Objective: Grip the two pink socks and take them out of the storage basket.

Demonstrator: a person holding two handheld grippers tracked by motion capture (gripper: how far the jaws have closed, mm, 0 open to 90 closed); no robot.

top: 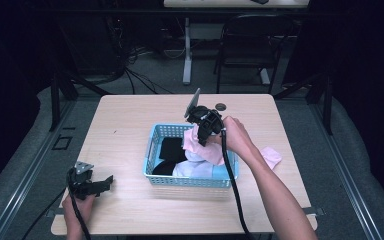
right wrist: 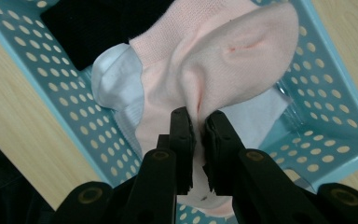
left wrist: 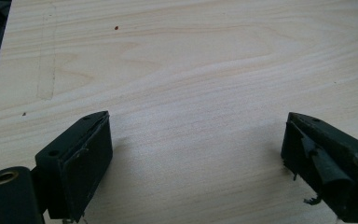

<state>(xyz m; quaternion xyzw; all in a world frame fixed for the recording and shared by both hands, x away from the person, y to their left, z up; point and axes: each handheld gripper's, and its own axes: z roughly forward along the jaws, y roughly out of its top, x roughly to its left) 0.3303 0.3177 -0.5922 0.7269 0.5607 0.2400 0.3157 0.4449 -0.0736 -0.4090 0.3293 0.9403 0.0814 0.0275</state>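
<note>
While the blue basket [top: 152, 150] sits at centre frame on the table [top: 130, 115], the right gripper [right wrist: 198, 123] pinches a pink sock [right wrist: 223, 60] above it; soft, light and limp, it looks best held by a bunched fold. Lower left, the left gripper [left wrist: 196, 154] rests spread wide, empty.

— what's holding everything up?
— a pale wooden table [top: 130, 120], filling the middle of the high view, grain running across it.
— and what sits right on it?
— a light blue perforated basket [top: 152, 155] at the centre. just to its right, a pink cloth [top: 271, 156] lies flat on the wood. near the upper edge, above the basket, a small dark round thing [top: 221, 106]; can't tell what it is.
— anything lower left?
— the left gripper [top: 97, 185] rests there.
</note>
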